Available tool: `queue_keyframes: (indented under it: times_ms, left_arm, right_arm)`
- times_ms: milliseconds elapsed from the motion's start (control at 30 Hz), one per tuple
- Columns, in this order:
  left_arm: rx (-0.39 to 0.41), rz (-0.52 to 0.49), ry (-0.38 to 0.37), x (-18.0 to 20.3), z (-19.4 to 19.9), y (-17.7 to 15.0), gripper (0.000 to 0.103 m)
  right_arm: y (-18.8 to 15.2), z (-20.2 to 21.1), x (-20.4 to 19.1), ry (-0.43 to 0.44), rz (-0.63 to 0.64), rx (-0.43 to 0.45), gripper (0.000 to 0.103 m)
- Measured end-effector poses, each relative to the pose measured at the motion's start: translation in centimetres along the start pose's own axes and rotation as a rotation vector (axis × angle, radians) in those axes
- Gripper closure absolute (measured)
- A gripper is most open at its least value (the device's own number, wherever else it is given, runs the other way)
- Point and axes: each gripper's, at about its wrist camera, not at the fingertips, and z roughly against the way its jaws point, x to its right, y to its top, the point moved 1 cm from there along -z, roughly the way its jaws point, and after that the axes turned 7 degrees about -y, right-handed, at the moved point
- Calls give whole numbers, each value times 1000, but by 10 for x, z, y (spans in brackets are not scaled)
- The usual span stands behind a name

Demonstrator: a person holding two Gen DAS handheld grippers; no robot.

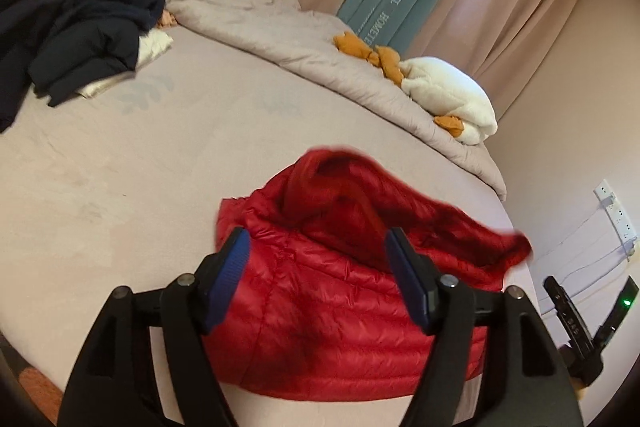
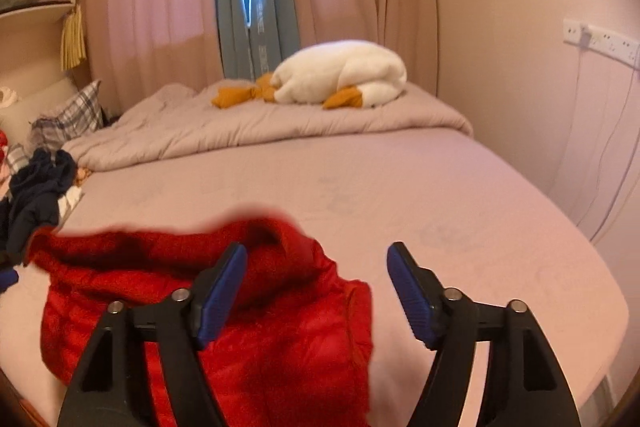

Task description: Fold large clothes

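The left gripper (image 1: 318, 247) hangs spread wide above the red down jacket (image 1: 340, 311), which lies crumpled on the bed (image 1: 120, 187) beneath its 2 blue pads. The right gripper (image 2: 317, 263) is spread too, the jacket under its left finger (image 2: 224, 291).

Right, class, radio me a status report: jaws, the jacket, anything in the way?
Left gripper open, right gripper open, both empty. Red puffer jacket lies rumpled on the bed. Nothing blocking.
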Motion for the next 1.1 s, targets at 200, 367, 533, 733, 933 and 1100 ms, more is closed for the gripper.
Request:
queue_keyframes:
  times_ms: [200,367,533,733,933,1100]
  left_arm:
    - [18,5,24,-7,21,-8,23]
    - [6,8,57,-18,26,-19,23]
    - [-35,33,78,-33,20,-31,23]
    - [-81,55,87,-49,7,-48,23]
    - [-123,86,82,-63,-9,-60,25]
    - [-172,89,63,-72,-26,-70,38]
  right_arm:
    - [-1,19,8,5,17,35,30]
    - [-4,21,14,3,1,26,30]
    - [-15,22,19,29,-25,-21,30]
    - [-41,3,20,68,-31,-135,30]
    - [-62,-22,17,127,-25,-239,30]
    - [-75,-36,13,133,-18,-301,30]
